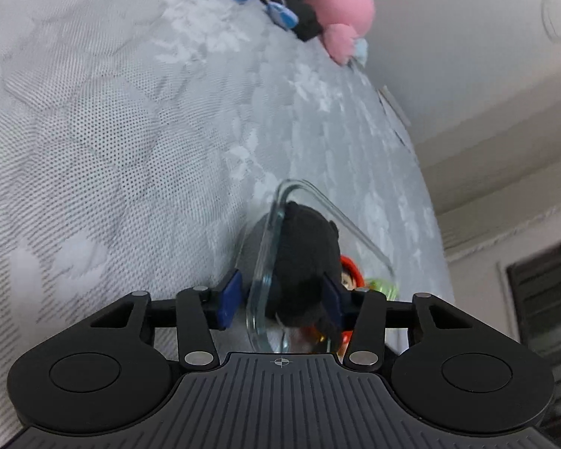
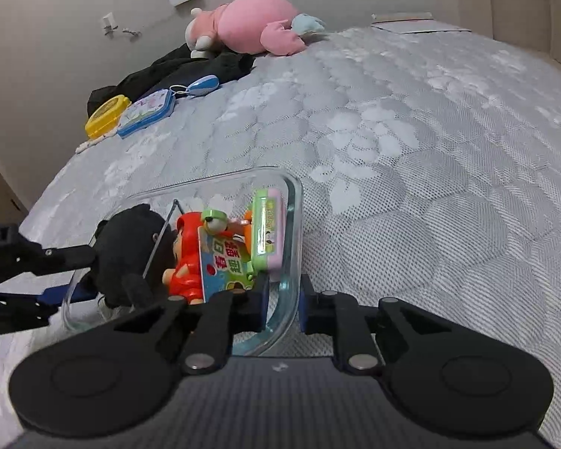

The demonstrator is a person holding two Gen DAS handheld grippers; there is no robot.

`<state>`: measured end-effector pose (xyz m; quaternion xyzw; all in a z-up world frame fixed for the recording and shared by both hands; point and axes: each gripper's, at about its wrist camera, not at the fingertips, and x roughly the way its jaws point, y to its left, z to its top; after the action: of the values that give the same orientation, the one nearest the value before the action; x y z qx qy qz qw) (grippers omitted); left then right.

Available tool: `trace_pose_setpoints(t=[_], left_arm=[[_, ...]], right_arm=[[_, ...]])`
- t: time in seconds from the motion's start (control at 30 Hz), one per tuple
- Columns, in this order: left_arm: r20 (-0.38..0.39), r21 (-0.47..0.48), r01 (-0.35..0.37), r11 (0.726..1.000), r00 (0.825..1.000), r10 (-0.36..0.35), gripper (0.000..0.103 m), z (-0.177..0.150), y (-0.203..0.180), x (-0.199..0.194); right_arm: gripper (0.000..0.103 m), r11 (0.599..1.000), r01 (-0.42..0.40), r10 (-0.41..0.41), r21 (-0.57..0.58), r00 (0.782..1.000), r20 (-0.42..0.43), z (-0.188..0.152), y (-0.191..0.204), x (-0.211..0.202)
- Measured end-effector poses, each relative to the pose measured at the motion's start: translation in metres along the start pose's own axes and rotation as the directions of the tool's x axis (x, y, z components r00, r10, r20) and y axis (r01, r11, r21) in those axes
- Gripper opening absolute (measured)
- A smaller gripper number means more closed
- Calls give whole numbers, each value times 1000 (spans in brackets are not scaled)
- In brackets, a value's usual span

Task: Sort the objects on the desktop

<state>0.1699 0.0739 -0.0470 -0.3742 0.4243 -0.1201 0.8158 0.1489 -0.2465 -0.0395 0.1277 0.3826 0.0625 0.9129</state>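
Observation:
A clear glass container [image 2: 293, 202] sits on the grey mattress and also shows in the left wrist view [image 1: 267, 247]. It holds a black plush toy [image 2: 131, 243], a red figure [image 2: 185, 258] with a printed tag, and a green and pink case [image 2: 267, 228]. My left gripper [image 1: 280, 295] straddles the container's left wall, one finger outside, one inside against the black plush [image 1: 306, 250]. My right gripper [image 2: 284, 303] is shut on the container's right wall. The left gripper [image 2: 56, 273] also shows in the right wrist view.
At the mattress's far edge lie a pink plush [image 2: 250, 24], black clothing [image 2: 175, 69], a yellow toy [image 2: 106, 114], a blue toy tablet [image 2: 147, 112] and a blue oval toy [image 2: 202, 86]. A wall [image 2: 56, 18] stands behind them. Paper [image 2: 415, 24] lies at the far right.

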Motion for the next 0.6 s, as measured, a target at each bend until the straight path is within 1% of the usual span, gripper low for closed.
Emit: trace_pose_setpoints(t=[0.13, 0.2, 0.3, 0.4, 0.47, 0.53, 0.6], left_arm=[[-1, 55, -29, 998, 1000, 29, 49, -16, -13, -15], [-1, 82, -43, 996, 999, 43, 49, -24, -20, -22], [0, 94, -55, 994, 998, 56, 49, -35, -23, -28], [18, 121, -74, 990, 997, 73, 49, -41, -28, -28], [29, 126, -91, 988, 996, 88, 49, -49, -31, -31], [29, 133, -92, 987, 996, 89, 50, -61, -33, -37], [29, 159, -95, 983, 995, 91, 54, -76, -38, -44]], right_arm=[[17, 999, 36, -36, -17, 999, -4, -5, 1, -13], [15, 998, 52, -53, -22, 999, -1, -7, 0, -18], [14, 997, 75, -75, -34, 997, 9, -9, -1, -24], [14, 993, 92, -90, -68, 996, 20, -11, 1, -24], [14, 994, 90, -88, -67, 996, 32, -11, 1, -27], [15, 995, 81, -79, -51, 996, 43, -12, 0, -33], [17, 998, 59, -58, -16, 996, 64, -13, -2, -46]])
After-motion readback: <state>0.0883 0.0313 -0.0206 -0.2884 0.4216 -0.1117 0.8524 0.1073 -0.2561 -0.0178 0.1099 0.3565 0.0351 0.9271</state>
